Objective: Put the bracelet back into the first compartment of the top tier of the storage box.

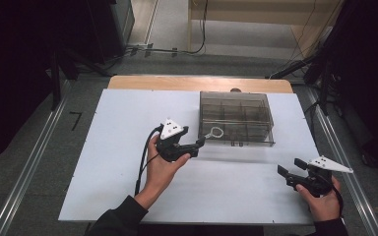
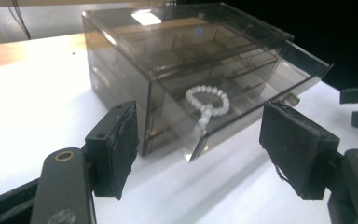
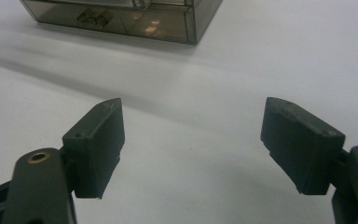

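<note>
Bead bracelet point(image 2: 208, 103) lying inside smoky clear organizer box point(image 2: 135, 70), in drawer point(image 2: 242, 100) sliding out low at front.

Sitting on white table point(image 1: 128, 123) toward far edge, showing dividers forming small compartments behind tinted walls. Left gripper point(image 1: 200, 142) pointing at drawer front, jaws spread wide with nothing between pads. Right gripper point(image 1: 289, 167) hovering well apart near table's right edge, jaws likewise gaping and empty. Showing no readable labels or writing.
</note>
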A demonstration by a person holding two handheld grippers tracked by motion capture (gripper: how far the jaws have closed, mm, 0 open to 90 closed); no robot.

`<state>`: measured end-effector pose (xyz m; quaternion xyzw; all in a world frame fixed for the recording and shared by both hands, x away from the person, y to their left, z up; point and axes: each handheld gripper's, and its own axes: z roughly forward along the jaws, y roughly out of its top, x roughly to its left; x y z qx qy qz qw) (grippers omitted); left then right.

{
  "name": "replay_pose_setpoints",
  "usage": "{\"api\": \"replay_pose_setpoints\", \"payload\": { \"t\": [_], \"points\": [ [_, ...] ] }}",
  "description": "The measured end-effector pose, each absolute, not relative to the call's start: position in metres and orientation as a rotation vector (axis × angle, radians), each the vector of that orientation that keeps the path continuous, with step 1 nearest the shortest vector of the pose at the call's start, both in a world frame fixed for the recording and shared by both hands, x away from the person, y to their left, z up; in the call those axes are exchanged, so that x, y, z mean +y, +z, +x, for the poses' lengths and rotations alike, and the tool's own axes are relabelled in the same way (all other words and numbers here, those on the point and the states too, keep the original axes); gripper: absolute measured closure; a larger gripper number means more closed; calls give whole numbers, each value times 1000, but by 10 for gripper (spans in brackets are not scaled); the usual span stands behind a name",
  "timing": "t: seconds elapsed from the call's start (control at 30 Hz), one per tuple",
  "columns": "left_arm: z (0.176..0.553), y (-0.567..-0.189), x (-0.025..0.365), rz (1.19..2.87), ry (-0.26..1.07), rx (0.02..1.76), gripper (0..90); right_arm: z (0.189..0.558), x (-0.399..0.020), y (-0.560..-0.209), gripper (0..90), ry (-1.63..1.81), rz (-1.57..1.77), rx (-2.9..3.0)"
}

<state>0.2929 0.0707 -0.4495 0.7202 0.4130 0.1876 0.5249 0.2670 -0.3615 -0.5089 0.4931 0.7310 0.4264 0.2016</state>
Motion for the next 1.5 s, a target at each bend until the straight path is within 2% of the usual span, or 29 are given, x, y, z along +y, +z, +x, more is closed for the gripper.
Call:
{"api": "replay_pose_setpoints", "payload": {
  "t": [1.03,1.5],
  "points": [
    [246,-475,149,1657,517,1110,274,267,-358,-509,204,1184,1374,2049],
    [226,-486,171,1656,557,1152,273,266,-358,-509,204,1184,1375,2047]
  ]
}}
